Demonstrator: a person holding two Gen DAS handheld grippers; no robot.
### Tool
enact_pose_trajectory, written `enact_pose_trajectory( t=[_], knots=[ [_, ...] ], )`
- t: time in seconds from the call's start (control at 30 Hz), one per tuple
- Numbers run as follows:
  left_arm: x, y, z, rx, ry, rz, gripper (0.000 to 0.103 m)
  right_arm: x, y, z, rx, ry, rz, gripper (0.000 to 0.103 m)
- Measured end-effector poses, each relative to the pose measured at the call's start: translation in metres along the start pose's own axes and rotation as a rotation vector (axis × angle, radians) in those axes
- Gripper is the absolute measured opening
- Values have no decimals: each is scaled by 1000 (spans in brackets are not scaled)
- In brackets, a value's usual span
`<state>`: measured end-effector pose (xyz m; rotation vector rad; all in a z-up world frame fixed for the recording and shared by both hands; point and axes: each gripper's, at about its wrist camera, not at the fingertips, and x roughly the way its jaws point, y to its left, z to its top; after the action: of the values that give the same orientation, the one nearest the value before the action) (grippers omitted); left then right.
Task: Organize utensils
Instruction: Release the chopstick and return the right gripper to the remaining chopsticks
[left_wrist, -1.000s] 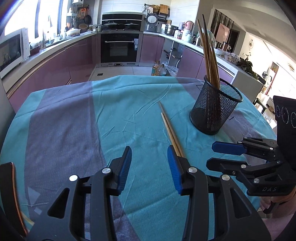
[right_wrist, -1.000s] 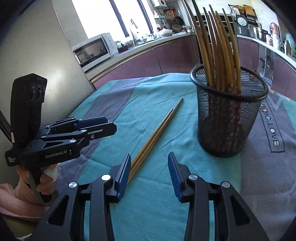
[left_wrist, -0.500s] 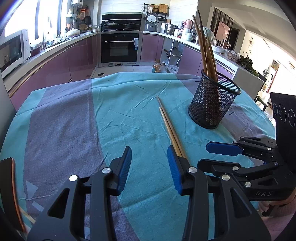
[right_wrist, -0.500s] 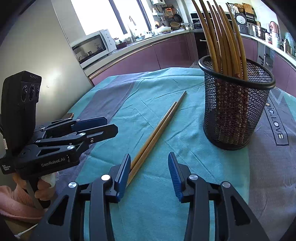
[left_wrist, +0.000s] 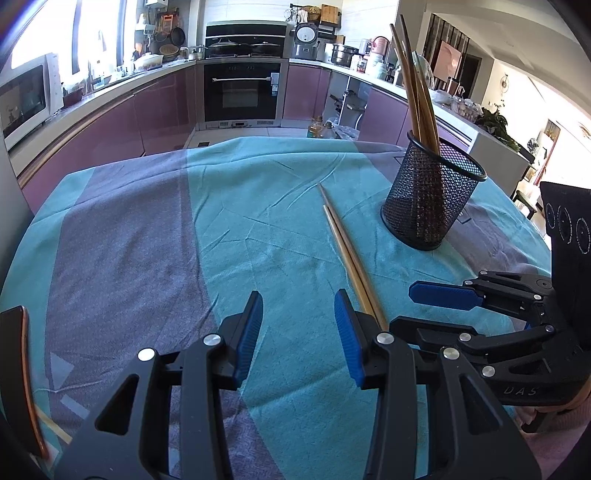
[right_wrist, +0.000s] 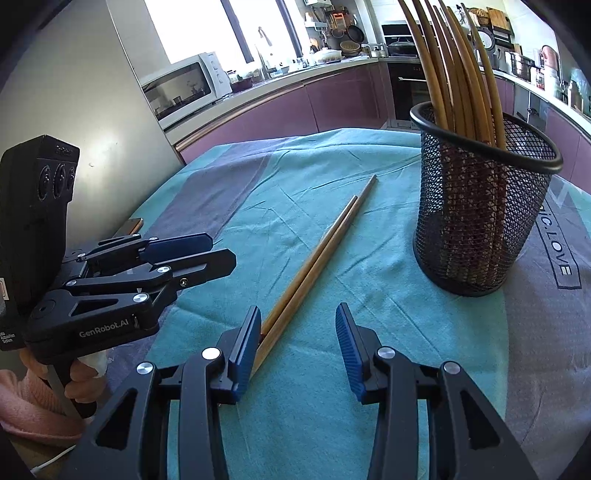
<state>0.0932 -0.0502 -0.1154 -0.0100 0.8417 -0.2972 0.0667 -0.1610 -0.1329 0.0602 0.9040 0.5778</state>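
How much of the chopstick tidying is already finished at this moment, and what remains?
Done: several chopsticks already stand in the mesh holder. In hand: nothing; the left gripper and right gripper are both open and empty. Left: the two chopsticks on the cloth must be picked up and put in the holder.

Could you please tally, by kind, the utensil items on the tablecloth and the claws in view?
Loose chopsticks lying on the tablecloth: 2
Mesh holder with chopsticks standing in it (too bunched to count): 1
Claws, left claw and right claw, both open and empty: 2
Total: 5
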Motion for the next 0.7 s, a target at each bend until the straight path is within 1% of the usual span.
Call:
enact_pose_trajectory(
  t=[0.1,0.3,0.4,0.7],
  knots=[
    [0,0,0,-2,0,-2,40,3,4,0,-9,6,-10,40],
    [1,1,-1,-5,2,-2,41,10,12,-1,-55,12,-57,40],
    [1,2,-1,-6,2,-3,41,9,10,-2,-47,12,-63,40],
    [3,-1,-3,13,10,-18,41,0,-2,-6,-4,26,-68,34]
  ],
)
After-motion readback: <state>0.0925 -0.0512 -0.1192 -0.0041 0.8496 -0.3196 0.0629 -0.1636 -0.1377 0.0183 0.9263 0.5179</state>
